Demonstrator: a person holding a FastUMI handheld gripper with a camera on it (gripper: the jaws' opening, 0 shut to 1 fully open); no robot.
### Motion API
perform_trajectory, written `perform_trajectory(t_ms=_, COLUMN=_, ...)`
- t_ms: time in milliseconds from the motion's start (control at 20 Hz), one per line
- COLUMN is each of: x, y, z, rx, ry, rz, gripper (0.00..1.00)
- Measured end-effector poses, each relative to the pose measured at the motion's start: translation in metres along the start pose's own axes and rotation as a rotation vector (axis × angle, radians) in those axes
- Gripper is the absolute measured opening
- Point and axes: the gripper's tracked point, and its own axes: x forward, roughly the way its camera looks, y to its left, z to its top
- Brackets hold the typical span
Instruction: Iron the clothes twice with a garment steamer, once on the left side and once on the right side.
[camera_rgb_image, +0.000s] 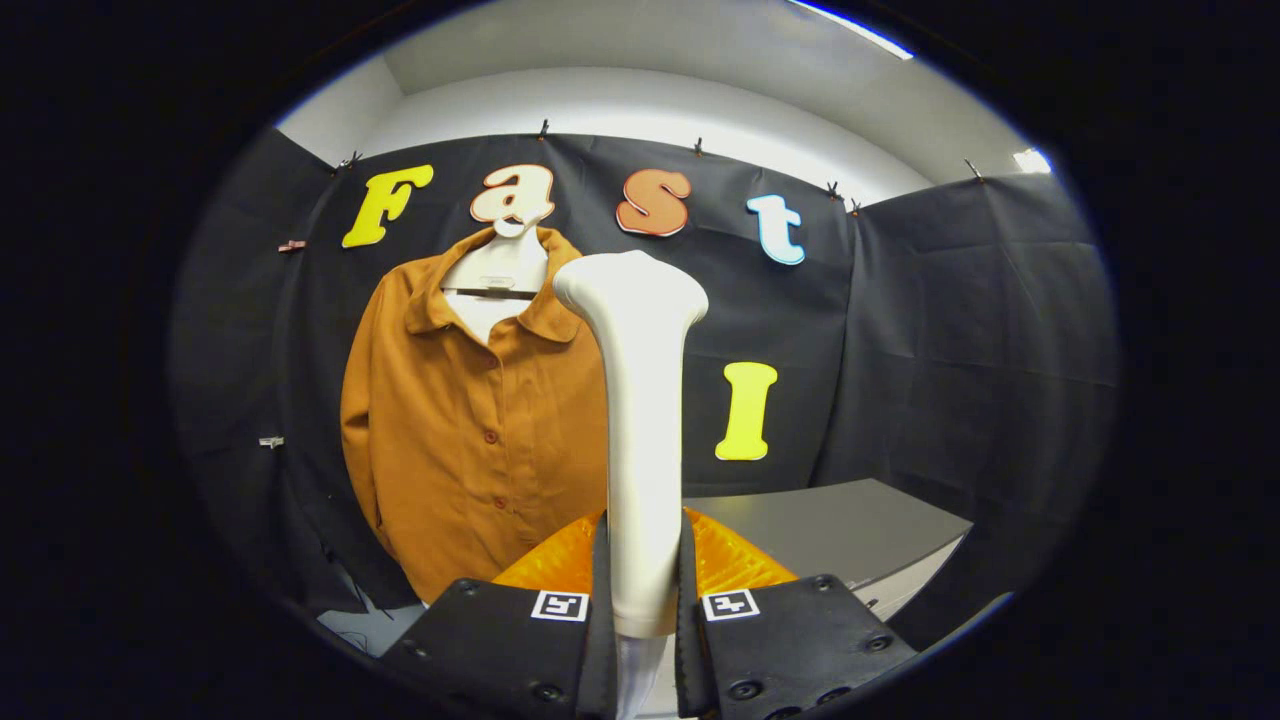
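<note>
Gripper (645, 600) closed on the handle of the garment steamer (640, 400), both fingers (520, 640) pressing its white shaft from either side. Steamer standing upright between them, long axis running straight up from the grip, flared head at the top and facing away toward the booth wall. Orange shirt (470, 420) hanging on a white hanger (497, 265) against that wall, beyond the fingers and mostly to the left of the steamer's shaft; buttoned placket running vertically, close beside the shaft's left edge, with the shirt's far half hidden behind the shaft. Apparent gap between steamer head and fabric, though depth hard to judge from this angle, so contact probably not yet made. Grey tabletop (840, 520) lying lower and to the right, past the fingers, clear of the shirt.

Judged from this: coming move hinges on a leftward and forward shift, bringing the head onto the shirt's visible panel, then a stroke along the shirt's own vertical line. Steamer axis already roughly parallel to the placket, so little re-angling likely needed. Neither pass evident as done.
</note>
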Motion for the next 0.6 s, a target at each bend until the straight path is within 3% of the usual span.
perform_trajectory(t_ms=600, x=-0.017, y=-0.011, z=0.075, rx=0.034, ry=-0.096, rz=0.024, gripper=0.27)
